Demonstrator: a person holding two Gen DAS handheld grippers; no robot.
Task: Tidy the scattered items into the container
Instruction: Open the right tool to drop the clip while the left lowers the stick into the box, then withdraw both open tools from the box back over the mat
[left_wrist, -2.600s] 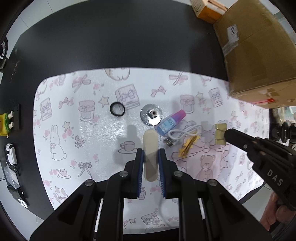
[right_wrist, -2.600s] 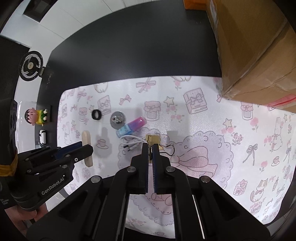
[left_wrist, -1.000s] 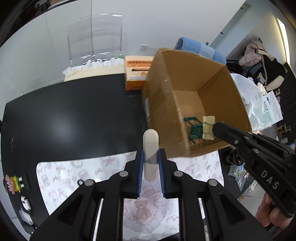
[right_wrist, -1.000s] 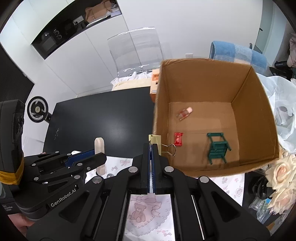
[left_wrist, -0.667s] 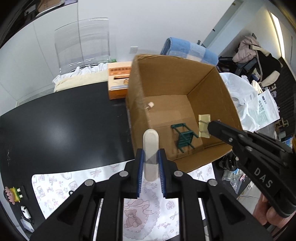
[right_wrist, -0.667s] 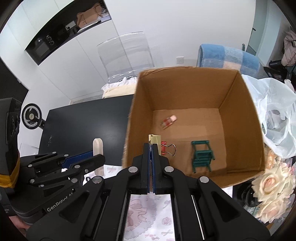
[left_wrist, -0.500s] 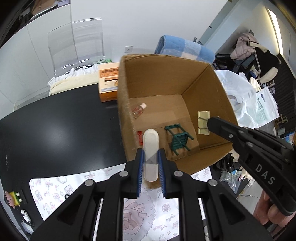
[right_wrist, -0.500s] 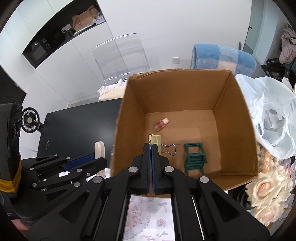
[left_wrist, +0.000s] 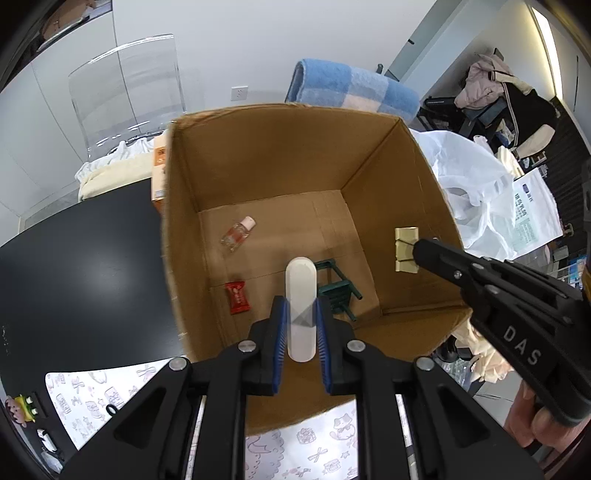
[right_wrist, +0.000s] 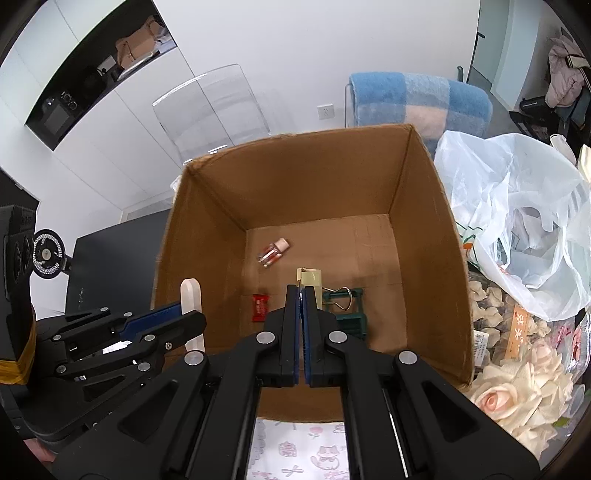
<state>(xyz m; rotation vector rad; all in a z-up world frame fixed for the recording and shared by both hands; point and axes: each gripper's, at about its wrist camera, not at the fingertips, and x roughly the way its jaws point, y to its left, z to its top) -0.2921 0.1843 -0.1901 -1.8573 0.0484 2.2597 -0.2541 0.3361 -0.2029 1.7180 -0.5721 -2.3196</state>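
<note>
An open cardboard box (left_wrist: 280, 147) (right_wrist: 325, 173) fills both views. On its floor lie a small clear bottle (left_wrist: 238, 233) (right_wrist: 273, 252), a red sweet wrapper (left_wrist: 236, 297) (right_wrist: 259, 306) and a green toy chair (left_wrist: 338, 288) (right_wrist: 351, 319). My left gripper (left_wrist: 300, 314) (right_wrist: 188, 314) is shut on a pale flat stick (left_wrist: 301, 306) (right_wrist: 192, 299), held above the box's near edge. My right gripper (right_wrist: 300, 291) (left_wrist: 417, 249) is shut on a beige binder clip (right_wrist: 312, 281) (left_wrist: 405, 249), held over the box near its right wall.
A black table (left_wrist: 74, 258) carries a patterned mat (left_wrist: 92, 391) at the near edge. An orange carton (left_wrist: 160, 173) sits behind the box. White plastic bags (right_wrist: 517, 206), cream flowers (right_wrist: 517, 391), a clear chair (left_wrist: 125, 92) and a blue blanket (right_wrist: 417, 99) surround it.
Both grippers lifted their items off the mat and carried them over the open box; over the last second they advanced until the whole box floor shows beneath them.
</note>
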